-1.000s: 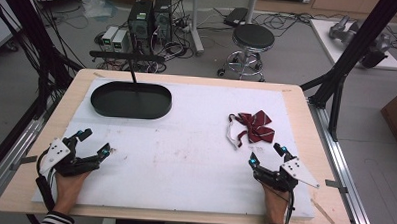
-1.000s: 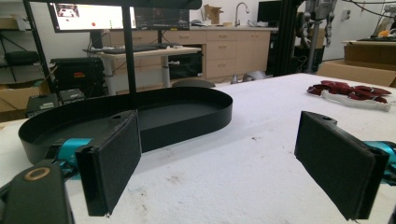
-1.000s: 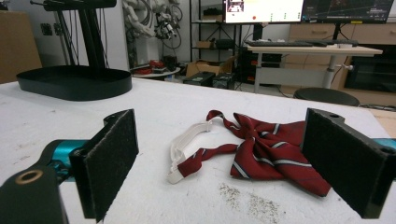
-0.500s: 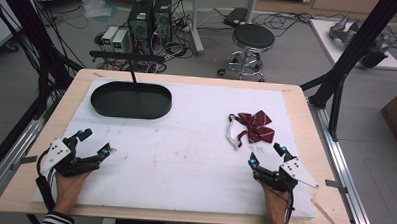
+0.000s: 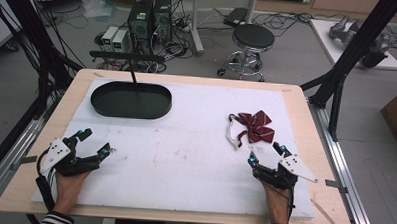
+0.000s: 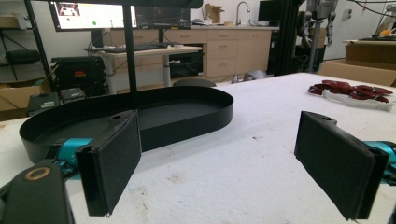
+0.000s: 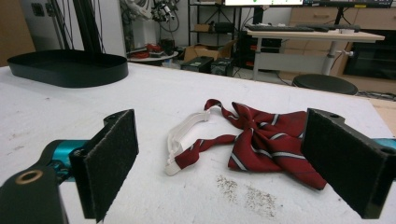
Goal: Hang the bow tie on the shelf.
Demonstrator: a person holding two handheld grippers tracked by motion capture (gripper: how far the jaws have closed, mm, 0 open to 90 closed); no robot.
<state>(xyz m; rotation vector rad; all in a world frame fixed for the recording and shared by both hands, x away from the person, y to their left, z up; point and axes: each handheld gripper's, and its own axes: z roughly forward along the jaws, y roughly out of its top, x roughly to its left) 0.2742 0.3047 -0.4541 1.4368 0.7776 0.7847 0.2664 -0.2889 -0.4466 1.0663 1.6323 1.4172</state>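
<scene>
While your hands rest at the near edge of the white table (image 5: pixel 185 156), the black oval tray (image 5: pixel 131 99) lies far left. Your red striped bow tie (image 5: pixel 253 127) sits just ahead of your right gripper (image 5: pixel 266 157), whose jaws gape empty; your left gripper (image 5: pixel 94 141) is equally wide, holding nothing.

Bow tie (image 7: pixel 266 140) is dark red with thin grey-white stripes, on a white strap (image 7: pixel 184 133); tray (image 5: pixel 131 99) is plain black. Table (image 5: pixel 185 141) has a white top with faint reddish smudges and a light wood rim. Left tool (image 6: pixel 219 165) and right tool (image 7: pixel 224 161): black pads, teal fittings behind, pale grey plates on top.
</scene>
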